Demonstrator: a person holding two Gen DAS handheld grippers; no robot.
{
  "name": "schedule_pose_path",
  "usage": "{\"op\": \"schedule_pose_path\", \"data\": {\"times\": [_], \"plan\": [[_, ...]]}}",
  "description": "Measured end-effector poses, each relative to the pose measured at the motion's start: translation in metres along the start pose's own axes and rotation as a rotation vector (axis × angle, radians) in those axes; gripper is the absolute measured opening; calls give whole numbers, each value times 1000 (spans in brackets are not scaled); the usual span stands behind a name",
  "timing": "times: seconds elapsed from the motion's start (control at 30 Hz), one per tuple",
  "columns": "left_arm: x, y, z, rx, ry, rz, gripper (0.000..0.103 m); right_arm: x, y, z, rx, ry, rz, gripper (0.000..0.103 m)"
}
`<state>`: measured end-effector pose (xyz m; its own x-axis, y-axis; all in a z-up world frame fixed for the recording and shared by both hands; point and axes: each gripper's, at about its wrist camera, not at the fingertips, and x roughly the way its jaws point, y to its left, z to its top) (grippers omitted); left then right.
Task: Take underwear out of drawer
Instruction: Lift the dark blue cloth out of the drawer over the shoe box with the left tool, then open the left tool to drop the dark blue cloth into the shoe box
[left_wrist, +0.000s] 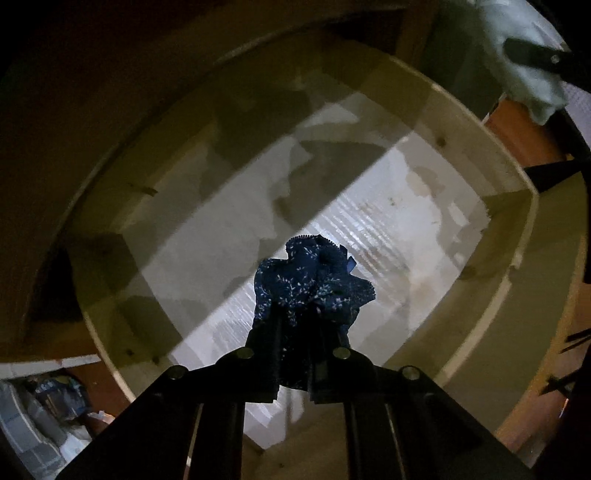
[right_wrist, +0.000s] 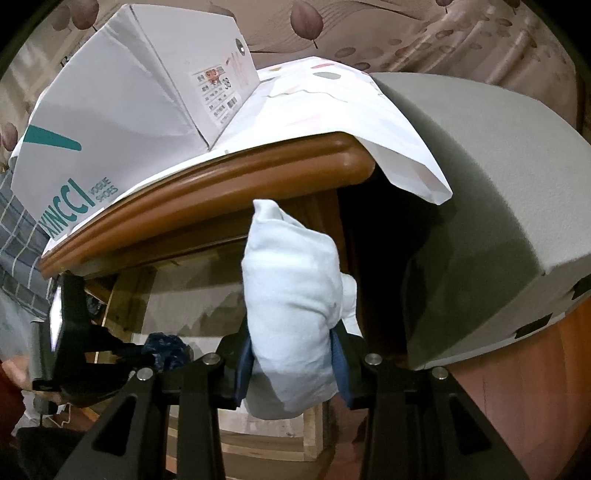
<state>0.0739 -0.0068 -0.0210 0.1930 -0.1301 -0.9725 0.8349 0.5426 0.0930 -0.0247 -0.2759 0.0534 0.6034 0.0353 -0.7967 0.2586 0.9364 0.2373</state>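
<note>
My left gripper is shut on dark blue patterned underwear and holds it above the open wooden drawer. The drawer floor is lined with white paper and half in shadow. My right gripper is shut on pale blue-white underwear, held up in front of the cabinet's brown top edge. In the right wrist view the left gripper with the blue underwear shows at lower left. In the left wrist view the pale underwear shows at top right.
A white shoe box stands on white paper on the cabinet top. A grey padded object sits to the right of the cabinet. Bags and clutter lie on the floor at lower left. The drawer's wooden walls surround the left gripper.
</note>
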Motion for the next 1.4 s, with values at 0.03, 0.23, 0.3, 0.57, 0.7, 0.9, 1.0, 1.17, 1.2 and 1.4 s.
{"op": "schedule_pose_path", "data": {"times": [0.03, 0.23, 0.3, 0.57, 0.7, 0.9, 1.0, 1.17, 1.2, 1.4], "plan": [[-2, -2, -1, -8, -11, 2, 9, 0, 1, 0, -5, -1, -2, 37], [-33, -1, -13, -68, -76, 12, 9, 1, 5, 0, -15, -4, 1, 37], [-37, -8, -21, -98, -97, 25, 9, 1, 3, 1, -17, -4, 0, 37], [-66, -16, -38, -232, -201, 58, 9, 2, 8, 0, -40, -9, -19, 37], [-102, -17, -44, -282, -279, 57, 9, 1, 10, -2, -50, -11, -24, 37], [-164, -16, -44, -326, -391, 77, 9, 1, 13, -3, -58, -14, -22, 37], [-198, -10, -41, -359, -444, 70, 9, 1, 14, -3, -61, -13, -21, 37], [-257, 4, -29, -391, -521, 121, 9, 0, 13, -3, -57, -17, -8, 37], [-266, 7, -26, -394, -534, 129, 9, 0, 12, -2, -58, -18, -9, 37], [-323, 30, 15, -420, -614, 190, 9, -2, 13, -2, -52, -20, 2, 37]]}}
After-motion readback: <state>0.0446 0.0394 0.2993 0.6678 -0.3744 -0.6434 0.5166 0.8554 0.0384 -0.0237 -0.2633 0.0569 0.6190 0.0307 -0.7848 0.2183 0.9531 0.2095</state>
